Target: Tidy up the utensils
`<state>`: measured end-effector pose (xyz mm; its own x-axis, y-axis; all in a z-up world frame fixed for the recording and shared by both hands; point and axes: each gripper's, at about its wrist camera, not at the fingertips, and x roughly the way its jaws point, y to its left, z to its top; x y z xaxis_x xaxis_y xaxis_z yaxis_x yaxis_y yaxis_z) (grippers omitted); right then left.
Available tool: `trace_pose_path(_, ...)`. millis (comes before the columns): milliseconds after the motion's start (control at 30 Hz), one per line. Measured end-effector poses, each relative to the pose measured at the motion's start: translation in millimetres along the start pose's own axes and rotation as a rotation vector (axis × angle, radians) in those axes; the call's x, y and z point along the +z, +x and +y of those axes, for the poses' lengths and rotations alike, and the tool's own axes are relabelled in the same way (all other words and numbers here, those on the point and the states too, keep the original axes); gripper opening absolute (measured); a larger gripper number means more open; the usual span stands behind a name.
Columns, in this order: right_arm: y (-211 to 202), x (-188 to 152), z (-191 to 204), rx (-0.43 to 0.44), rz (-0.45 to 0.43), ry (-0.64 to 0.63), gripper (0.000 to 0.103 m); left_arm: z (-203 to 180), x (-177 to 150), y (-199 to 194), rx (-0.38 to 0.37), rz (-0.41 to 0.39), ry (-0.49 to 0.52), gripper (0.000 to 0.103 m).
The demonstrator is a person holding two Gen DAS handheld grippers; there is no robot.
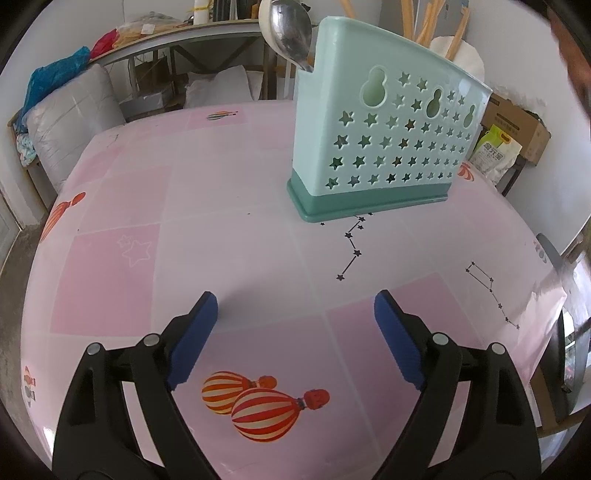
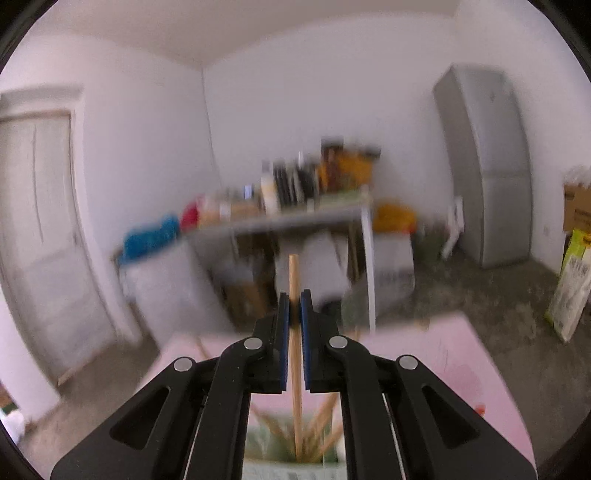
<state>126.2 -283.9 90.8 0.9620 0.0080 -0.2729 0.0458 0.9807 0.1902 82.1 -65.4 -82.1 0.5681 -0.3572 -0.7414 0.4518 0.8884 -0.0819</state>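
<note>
A mint-green utensil holder with star cut-outs stands on the pink table in the left wrist view. A metal spoon and several wooden chopsticks stick out of its top. My left gripper is open and empty, low over the table in front of the holder. My right gripper is shut on one wooden chopstick, held upright above the holder, its lower end among other chopsticks there.
A cluttered shelf with bottles and bags stands past the table's far edge. A grey fridge stands at the back right. Boxes and a green bag sit on the floor to the right.
</note>
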Motion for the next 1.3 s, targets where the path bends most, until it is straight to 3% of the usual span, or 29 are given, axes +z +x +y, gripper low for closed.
trace_pose_path(100,9,-25,-13,0.002,0.114,0.026,0.008,0,0,0,0.000,-0.001,0.001,0.083)
trace_pose_path(167,0,-31,-21,0.002,0.120,0.044,0.021,0,0,0,-0.001,-0.001,-0.001,0.083)
trace_pose_path(233,-15,-32,-29,0.012,0.103,0.064,0.032,0,0,0,0.000,-0.001,-0.001,0.083)
trace_pose_path(433,-63,-29,-43,0.039,0.037,0.083,0.043,1,0,1,0.002,0.000,0.003,0.083)
trace_pose_path(633,-96,-39,-79,0.098,-0.017,0.202,0.054,7,6,-5,-0.034,-0.042,-0.011,0.083)
trace_pose_path(700,-91,-50,-96,0.105,0.017,0.257,0.055,7,15,-12,-0.051,-0.093,0.001,0.083)
trace_pose_path(833,-49,-85,-131,0.214,0.185,0.412,0.055,6,38,-21,-0.110,-0.178,0.029,0.083)
trace_pose_path(933,-16,-100,-139,0.289,0.241,0.458,0.055,1,58,-20,-0.149,-0.222,0.061,0.083)
trace_pose_path(1100,22,-114,-139,0.411,0.285,0.501,0.059,-4,86,-4,-0.230,-0.213,0.067,0.083)
trace_pose_path(1233,25,-117,-132,0.417,0.290,0.489,0.060,-12,94,1,-0.280,-0.201,0.070,0.083)
trace_pose_path(1300,23,-117,-127,0.409,0.297,0.485,0.060,-14,94,1,-0.261,-0.203,0.069,0.083)
